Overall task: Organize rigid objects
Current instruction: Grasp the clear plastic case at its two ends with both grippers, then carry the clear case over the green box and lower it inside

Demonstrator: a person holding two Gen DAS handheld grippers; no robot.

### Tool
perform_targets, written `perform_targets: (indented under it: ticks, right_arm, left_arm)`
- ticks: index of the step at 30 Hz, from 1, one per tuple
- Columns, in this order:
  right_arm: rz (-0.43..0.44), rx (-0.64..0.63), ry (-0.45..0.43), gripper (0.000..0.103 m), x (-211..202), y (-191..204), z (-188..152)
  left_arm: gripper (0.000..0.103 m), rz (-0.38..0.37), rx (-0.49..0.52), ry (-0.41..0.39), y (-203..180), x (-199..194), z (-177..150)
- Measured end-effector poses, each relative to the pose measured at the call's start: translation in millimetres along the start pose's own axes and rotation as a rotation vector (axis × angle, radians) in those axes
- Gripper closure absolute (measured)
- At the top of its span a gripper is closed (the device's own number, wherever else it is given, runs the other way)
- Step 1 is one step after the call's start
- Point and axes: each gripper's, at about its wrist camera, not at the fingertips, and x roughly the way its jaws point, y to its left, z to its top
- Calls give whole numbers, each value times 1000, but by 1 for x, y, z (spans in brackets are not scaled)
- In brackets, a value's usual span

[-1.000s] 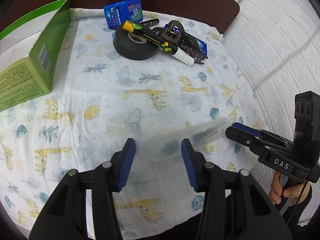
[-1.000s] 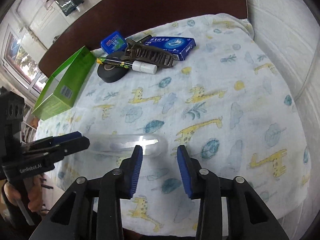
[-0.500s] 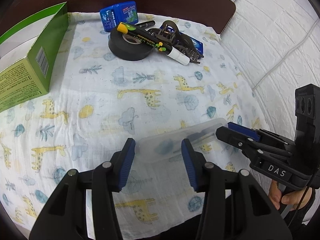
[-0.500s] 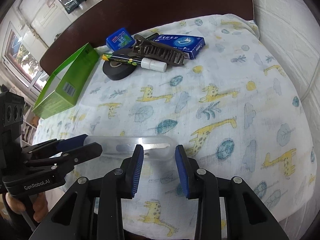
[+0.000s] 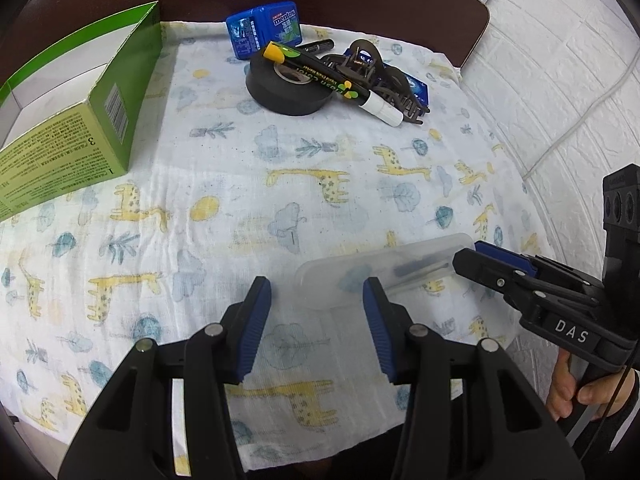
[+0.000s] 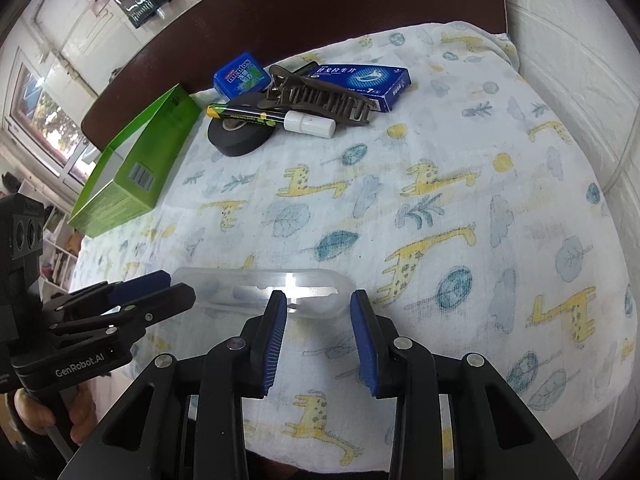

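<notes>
A clear, elongated plastic case (image 6: 264, 290) with rounded ends is seen lying on a white muslin cloth (image 5: 320, 168) printed with yellow giraffes and blue leaves. The case is positioned just ahead of the fingertips of both grippers. The left gripper (image 5: 317, 294) is shown with its blue-padded fingers (image 5: 256, 320) apart; the near end of the case lies just beyond the right-hand pad, outside the gap, and no contact is visible. The right gripper (image 6: 316, 304) is likewise shown with its fingers (image 6: 274, 336) apart, the case's rounded end lying just past the tips; whether the pads touch it cannot be told. Far beyond both sets of fingers, a cluster is grouped: a black roll of tape (image 5: 288, 88), a black chalk marker (image 5: 332, 80) with a yellow end and white cap resting across it, a brown hair claw clip (image 6: 320, 98), a blue mint tin (image 5: 264, 28) and a flat blue carton (image 6: 360, 80). An open green cardboard box (image 5: 72, 120) is placed well to the left of the fingers.
</notes>
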Motion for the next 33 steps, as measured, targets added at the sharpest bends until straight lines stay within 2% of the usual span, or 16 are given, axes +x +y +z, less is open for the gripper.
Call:
perform_targets:
  ticks: [3, 5, 9, 16, 25, 33]
  right_arm:
    - [-4, -31, -6, 68, 2, 5, 1]
    - [-4, -52, 0, 66, 4, 9, 1]
    - [-43, -48, -9, 66, 3, 14, 0]
    - [-35, -51, -32, 66, -2, 24, 6]
    - [-1, -106, -98, 66, -13, 62, 35]
    - [83, -153, -144, 66, -11, 109, 62]
  left_arm:
    - [56, -15, 10, 2, -6, 2, 2]
    - [54, 13, 23, -4, -11, 3, 2]
    - [56, 3, 25, -4, -12, 1, 5]
    - [56, 39, 45, -61, -9, -16, 16]
    - [56, 78, 25, -152, 20, -55, 33]
    - [56, 105, -23, -230, 66, -91, 48]
